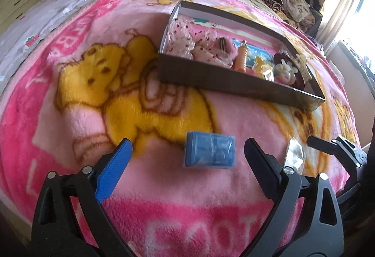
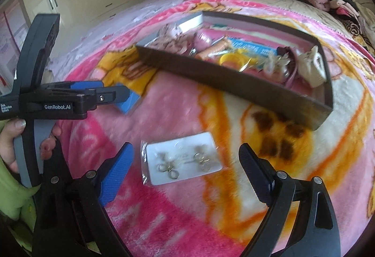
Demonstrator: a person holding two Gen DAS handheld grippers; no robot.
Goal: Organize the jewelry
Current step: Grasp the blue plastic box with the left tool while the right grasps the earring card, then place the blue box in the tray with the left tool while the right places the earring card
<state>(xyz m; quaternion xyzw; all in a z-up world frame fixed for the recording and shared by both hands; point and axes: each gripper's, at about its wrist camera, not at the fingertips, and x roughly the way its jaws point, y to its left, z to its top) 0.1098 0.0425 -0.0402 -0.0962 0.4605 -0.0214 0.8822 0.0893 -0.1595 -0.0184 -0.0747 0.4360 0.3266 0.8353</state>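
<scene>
The right gripper (image 2: 186, 151) is hanging with jaws apart around the earring card (image 2: 181, 158), flat on the blanket (image 2: 178, 116); it is looking light, thin, bendy and slippery in plastic, so pinching 1 edge seems best. The left gripper (image 1: 188, 146) is gaping, empty, over the small blue box (image 1: 209, 151), probably stiff. Farther off, the tray (image 2: 225, 83) is holding trinkets.

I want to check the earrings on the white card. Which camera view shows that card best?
The right wrist view: the earring card lies flat on the blanket, whole, between the open right gripper fingers, both earrings visible. The left wrist view shows only a glary sliver of it, partly hidden by a gripper finger.
</scene>
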